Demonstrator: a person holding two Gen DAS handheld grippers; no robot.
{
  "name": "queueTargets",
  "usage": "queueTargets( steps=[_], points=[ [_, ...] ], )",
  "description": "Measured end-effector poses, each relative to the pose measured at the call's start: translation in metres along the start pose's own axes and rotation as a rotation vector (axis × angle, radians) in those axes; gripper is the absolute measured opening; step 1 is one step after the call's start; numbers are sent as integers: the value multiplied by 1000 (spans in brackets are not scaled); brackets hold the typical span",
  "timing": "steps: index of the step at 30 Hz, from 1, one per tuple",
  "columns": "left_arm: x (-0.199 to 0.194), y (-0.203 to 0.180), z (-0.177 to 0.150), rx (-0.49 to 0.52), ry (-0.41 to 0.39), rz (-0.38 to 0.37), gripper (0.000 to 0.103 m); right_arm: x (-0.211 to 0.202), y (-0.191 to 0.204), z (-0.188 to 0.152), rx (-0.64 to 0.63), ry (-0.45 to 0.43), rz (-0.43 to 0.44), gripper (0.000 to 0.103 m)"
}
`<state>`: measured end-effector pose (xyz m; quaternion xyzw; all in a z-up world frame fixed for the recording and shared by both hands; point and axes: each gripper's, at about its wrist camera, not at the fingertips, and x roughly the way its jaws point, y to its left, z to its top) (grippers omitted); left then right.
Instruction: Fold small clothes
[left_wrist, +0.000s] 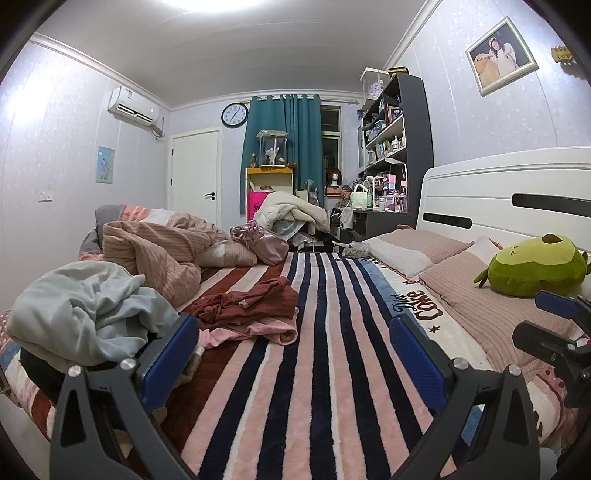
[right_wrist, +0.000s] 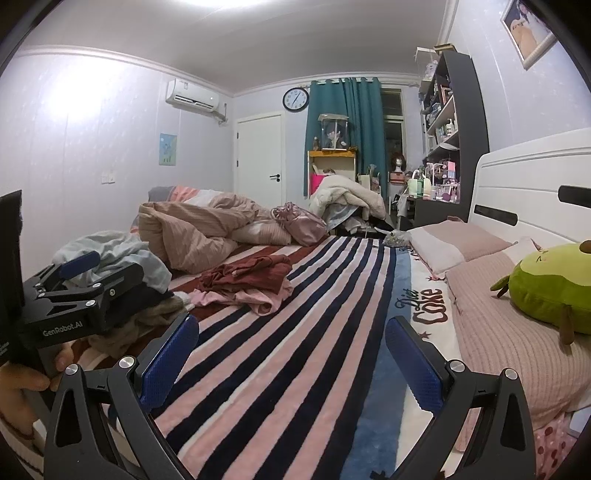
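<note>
Folding not begun: the maroon garment (left_wrist: 245, 301) and pink garment (left_wrist: 255, 330) lie crumpled near the striped blanket's (left_wrist: 332, 350) left edge; left gripper (left_wrist: 293, 350) and right gripper (right_wrist: 291, 354) hover, jaws spread, empty.

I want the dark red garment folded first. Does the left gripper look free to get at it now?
Probably yes. The left gripper is open and empty, and the dark red garment lies uncovered on the striped blanket ahead, slightly left. The pale blue pile sits beside it, not over it.

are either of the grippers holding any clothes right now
No. The left gripper and right gripper both have open jaws with nothing between them; the red garment lies untouched on the bed.
</note>
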<state>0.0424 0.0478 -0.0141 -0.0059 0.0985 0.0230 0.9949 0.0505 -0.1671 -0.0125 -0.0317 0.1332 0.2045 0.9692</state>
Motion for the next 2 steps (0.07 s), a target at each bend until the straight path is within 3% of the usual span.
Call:
queueTargets(
  steps=[2],
  points=[
    [1,-1,0,1,4,-4,102,0,0,0,0,1,-1,101]
  ],
)
